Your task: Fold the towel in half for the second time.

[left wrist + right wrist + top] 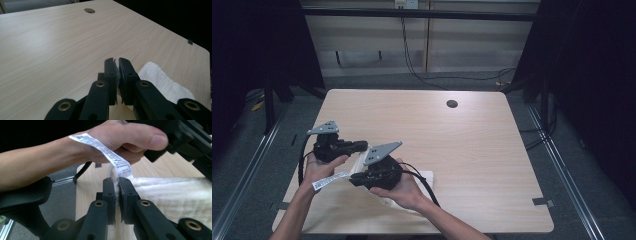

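White towel [175, 195] lies at the table's [452, 145] near edge, its corner beside the care label [110, 152] pinched in the right gripper [117, 185]. The left gripper [117, 65] is closed, apparently on nothing. Such a thin bite could slip if lifted.

Left tool [117, 65] jaws closed; right tool [117, 184] jaws clamped.

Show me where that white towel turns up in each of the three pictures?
High view: the white towel lies near the table's front edge, under the right gripper.
Left gripper view: lower right, beside the jaws.
Right gripper view: right half, its edge pinched between the jaws.
Shared landmark: the pale wooden table.
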`<state>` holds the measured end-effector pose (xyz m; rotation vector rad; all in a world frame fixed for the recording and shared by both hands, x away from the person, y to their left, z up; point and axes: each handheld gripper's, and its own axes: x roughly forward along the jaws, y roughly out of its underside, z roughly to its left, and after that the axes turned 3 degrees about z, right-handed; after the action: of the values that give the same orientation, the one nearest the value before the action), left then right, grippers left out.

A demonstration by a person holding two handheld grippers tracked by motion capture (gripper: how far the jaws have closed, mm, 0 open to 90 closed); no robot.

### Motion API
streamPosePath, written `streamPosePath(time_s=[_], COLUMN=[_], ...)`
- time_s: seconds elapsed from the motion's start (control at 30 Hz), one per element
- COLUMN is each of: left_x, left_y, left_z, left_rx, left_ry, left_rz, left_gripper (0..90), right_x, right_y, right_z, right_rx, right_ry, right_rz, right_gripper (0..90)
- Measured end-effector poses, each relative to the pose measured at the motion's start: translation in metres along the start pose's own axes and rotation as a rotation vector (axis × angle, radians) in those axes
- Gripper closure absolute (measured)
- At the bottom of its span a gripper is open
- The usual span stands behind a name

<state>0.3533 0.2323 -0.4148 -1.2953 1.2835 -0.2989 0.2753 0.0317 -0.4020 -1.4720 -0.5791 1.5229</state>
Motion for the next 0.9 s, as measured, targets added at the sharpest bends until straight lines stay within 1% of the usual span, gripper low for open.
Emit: streamPosePath(time_s=[0.03,0.1,0.17,0.2,0.23,0.3,0.33,0.37,0.4,0.47,0.53,0.57,0.6,0.67,0.77,0.8,0.83,0.87,0.9], left_x=[0.003,0.007,0.01,0.011,0.015,0.018,0.025,0.025,0.029,0.038,0.043,0.047,0.049,0.055,0.07,0.082,0.082,0.088,0.094], left_y=[0.0,-0.001,-0.002,-0.003,-0.004,-0.005,-0.007,-0.007,-0.008,-0.012,-0.016,-0.02,-0.022,-0.027,-0.028,-0.027,-0.027,-0.026,-0.026], left_z=[-0.001,-0.003,-0.005,-0.006,-0.009,-0.011,-0.015,-0.015,-0.017,-0.023,-0.027,-0.03,-0.033,-0.039,-0.048,-0.053,-0.053,-0.055,-0.056], left_rx=[-0.005,-0.004,-0.009,-0.01,0.002,0.006,0.002,0.002,0.008,0.017,0.021,0.033,0.036,0.048,0.08,0.086,0.086,0.094,0.088], left_ry=[0.008,0.008,0.013,0.009,0.02,0.02,0.037,0.037,0.035,0.039,0.043,0.045,0.049,0.07,0.087,0.1,0.1,0.104,0.108], left_rz=[0.005,0.016,0.015,0.017,0.028,0.035,0.046,0.046,0.058,0.073,0.076,0.08,0.079,0.073,0.114,0.136,0.136,0.15,0.159], left_gripper=[85.8,85.9,85.9,85.9,86.2,86.3,86.3,86.3,86.3,86.3,86.3,86.3,86.3,86.3,86.4,86.4,86.4,86.4,86.4], right_x=[-0.001,-0.005,-0.009,-0.012,-0.018,-0.021,-0.027,-0.027,-0.032,-0.035,-0.042,-0.045,-0.05,-0.056,-0.068,-0.07,-0.07,-0.073,-0.075], right_y=[0.002,0.006,0.009,0.01,0.013,0.015,0.019,0.019,0.023,0.025,0.029,0.03,0.031,0.032,0.041,0.045,0.045,0.049,0.053], right_z=[-0.001,-0.002,-0.002,-0.001,-0.001,-0.001,0.0,0.0,0.0,0.0,-0.001,-0.001,-0.001,0.0,0.003,0.003,0.003,0.003,0.003], right_rx=[-0.001,0.01,0.012,0.013,0.015,0.019,0.026,0.026,0.032,0.035,0.042,0.045,0.046,0.043,0.042,0.049,0.049,0.057,0.064], right_ry=[0.006,0.002,0.009,0.014,0.021,0.022,0.033,0.033,0.039,0.043,0.051,0.056,0.061,0.072,0.1,0.103,0.103,0.109,0.116], right_rz=[0.001,-0.002,-0.007,-0.008,-0.016,-0.021,-0.026,-0.026,-0.025,-0.024,-0.028,-0.028,-0.03,-0.03,-0.013,-0.014,-0.014,-0.012,-0.009], right_gripper=[84.4,84.4,84.4,84.4,84.4,84.5,84.4,84.4,84.4,84.4,84.4,84.4,84.4,84.4,84.4,84.4,84.4,84.4,84.4])
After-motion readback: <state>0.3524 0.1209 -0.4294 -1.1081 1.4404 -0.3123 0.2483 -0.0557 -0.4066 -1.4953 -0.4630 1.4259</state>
